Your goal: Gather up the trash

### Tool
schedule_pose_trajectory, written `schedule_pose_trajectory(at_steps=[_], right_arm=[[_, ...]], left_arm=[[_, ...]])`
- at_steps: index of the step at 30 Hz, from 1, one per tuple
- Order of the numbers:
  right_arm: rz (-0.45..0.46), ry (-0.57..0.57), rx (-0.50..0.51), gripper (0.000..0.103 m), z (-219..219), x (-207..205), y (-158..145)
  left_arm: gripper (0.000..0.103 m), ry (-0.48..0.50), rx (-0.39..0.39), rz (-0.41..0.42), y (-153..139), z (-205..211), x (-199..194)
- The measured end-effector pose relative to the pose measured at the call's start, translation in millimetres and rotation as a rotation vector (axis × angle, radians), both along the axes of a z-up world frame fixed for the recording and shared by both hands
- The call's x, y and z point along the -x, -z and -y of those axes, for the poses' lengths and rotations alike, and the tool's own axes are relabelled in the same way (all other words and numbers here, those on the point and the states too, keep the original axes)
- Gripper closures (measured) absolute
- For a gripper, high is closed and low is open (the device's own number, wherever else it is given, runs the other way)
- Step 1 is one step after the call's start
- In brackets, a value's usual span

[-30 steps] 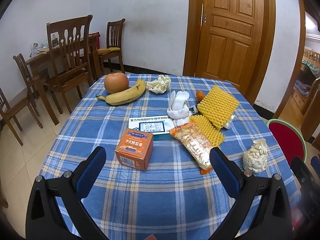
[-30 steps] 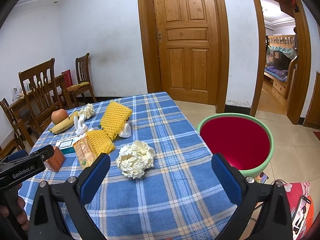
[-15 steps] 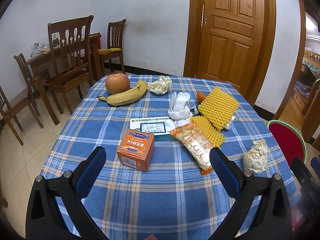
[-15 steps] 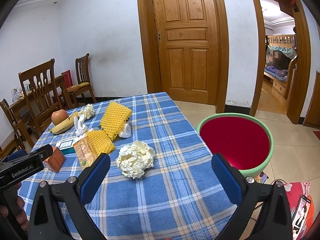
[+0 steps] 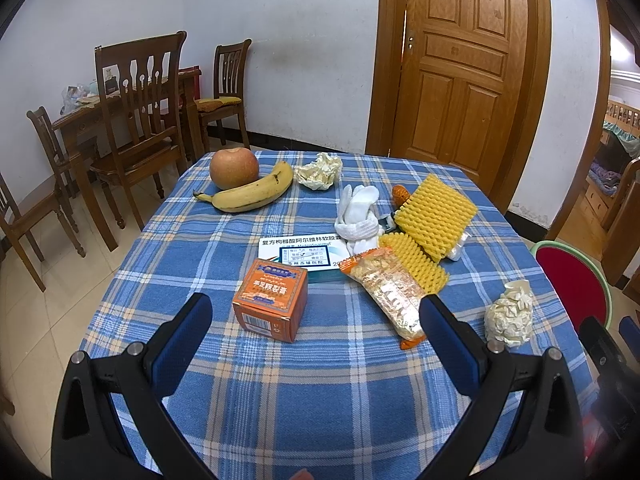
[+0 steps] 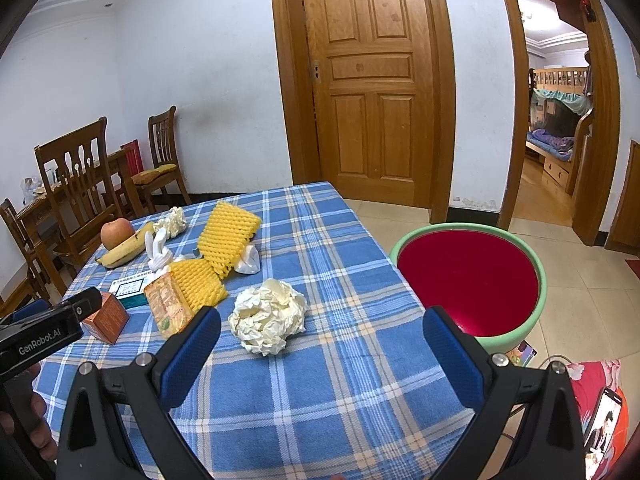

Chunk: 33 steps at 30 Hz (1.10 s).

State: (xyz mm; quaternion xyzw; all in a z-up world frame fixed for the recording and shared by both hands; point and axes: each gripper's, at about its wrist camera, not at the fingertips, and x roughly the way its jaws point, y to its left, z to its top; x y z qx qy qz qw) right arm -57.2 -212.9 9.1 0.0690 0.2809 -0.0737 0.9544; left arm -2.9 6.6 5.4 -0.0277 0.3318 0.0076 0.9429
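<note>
A blue checked table carries trash: an orange box, a snack wrapper, yellow foam nets, a white glove, a medicine box and two crumpled paper balls. My left gripper hovers open just short of the orange box. In the right wrist view my right gripper is open, with the near paper ball a little ahead of its left finger. A red bin with a green rim stands on the floor to the table's right.
An apple and a banana lie at the far left of the table. Wooden chairs and a second table stand to the left. A closed wooden door is behind. A hand holds the left gripper's handle.
The left gripper has drifted slightly, so the table items sit a touch higher and to the right in its view. The right view is almost unchanged. Both grippers stay open.
</note>
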Motion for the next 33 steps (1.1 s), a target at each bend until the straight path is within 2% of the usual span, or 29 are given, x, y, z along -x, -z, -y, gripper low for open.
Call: schedule_pose_trajectory(at_steps=[22, 33], right_arm=[[-0.007, 0.006, -0.011, 0.0, 4.6, 0.1, -0.2], [-0.047, -0.02, -0.039, 0.0, 4.3, -16.7, 10.7]], left_arm=[[0.001, -0.006, -0.011, 0.003, -2.3, -2.9, -0.4], [0.001, -0.034, -0.039, -0.03, 9.8, -15.5, -15.7]])
